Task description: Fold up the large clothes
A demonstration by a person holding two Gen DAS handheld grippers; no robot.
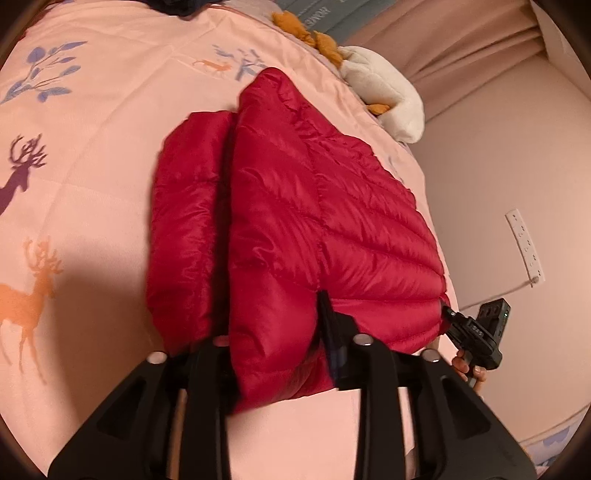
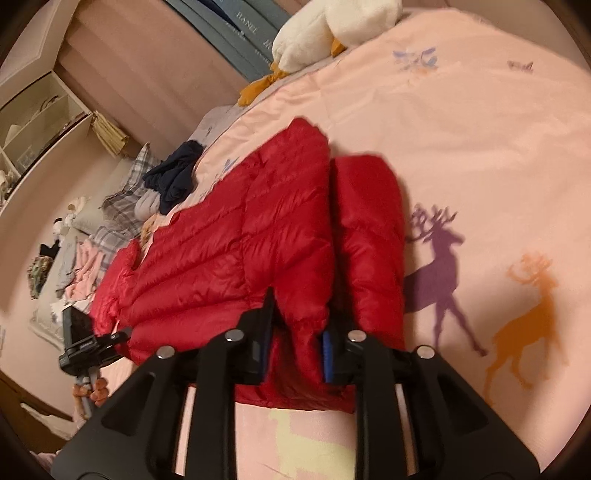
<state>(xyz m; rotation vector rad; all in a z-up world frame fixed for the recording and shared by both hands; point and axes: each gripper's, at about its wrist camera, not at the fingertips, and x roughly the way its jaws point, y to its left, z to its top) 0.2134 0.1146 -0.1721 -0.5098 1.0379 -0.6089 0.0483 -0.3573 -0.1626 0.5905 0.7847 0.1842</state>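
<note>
A red quilted puffer jacket (image 1: 295,206) lies on the pink bed cover, one sleeve folded alongside the body. It also shows in the right wrist view (image 2: 229,251). My left gripper (image 1: 277,332) is shut on the jacket's near edge, with fabric bunched between the fingers. My right gripper (image 2: 297,325) is shut on another part of the near edge, red fabric pinched between its blue-padded fingers (image 2: 327,354). The right gripper also shows in the left wrist view (image 1: 448,315), at the jacket's right corner. The left gripper shows in the right wrist view (image 2: 122,334), at the jacket's left corner.
The pink bed cover (image 1: 92,166) has deer and leaf prints. A white and orange plush toy (image 2: 325,26) lies at the head of the bed. Dark and plaid clothes (image 2: 173,177) are piled at the bed's far side. A wall socket strip (image 1: 524,247) sits on the wall.
</note>
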